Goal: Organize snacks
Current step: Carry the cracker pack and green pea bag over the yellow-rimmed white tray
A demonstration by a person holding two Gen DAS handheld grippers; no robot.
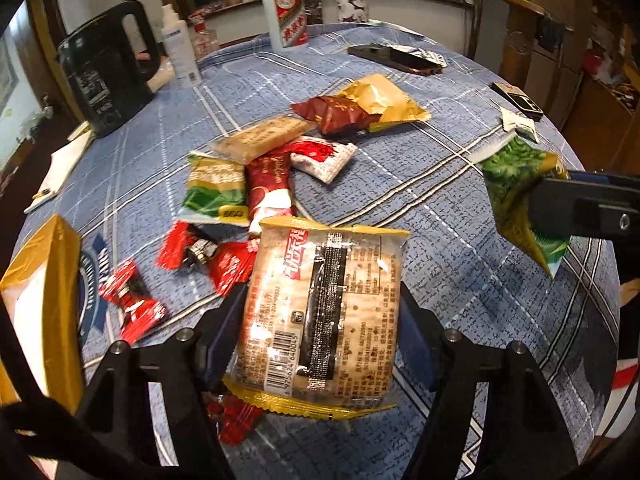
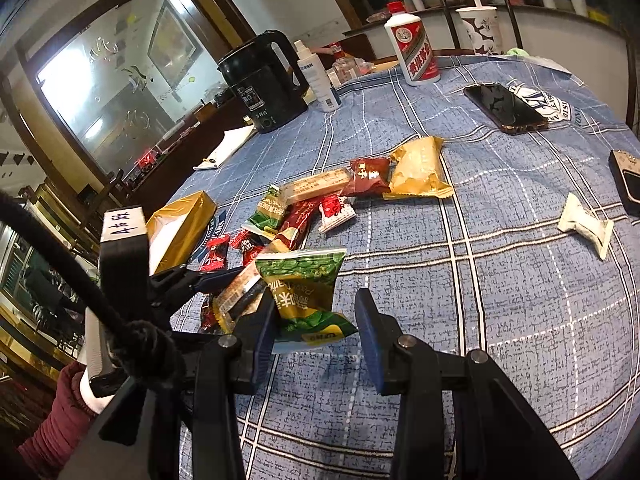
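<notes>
Both tongs were gripping light, crinkly packets: left tongs a cracker pack, right tongs a green pea bag.

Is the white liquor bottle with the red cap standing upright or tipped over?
Upright. The white liquor bottle stands on its base at the far edge of the blue tablecloth, red cap at the top, near the black kettle.

cracker packet | barcode 6 975624 640045
</notes>
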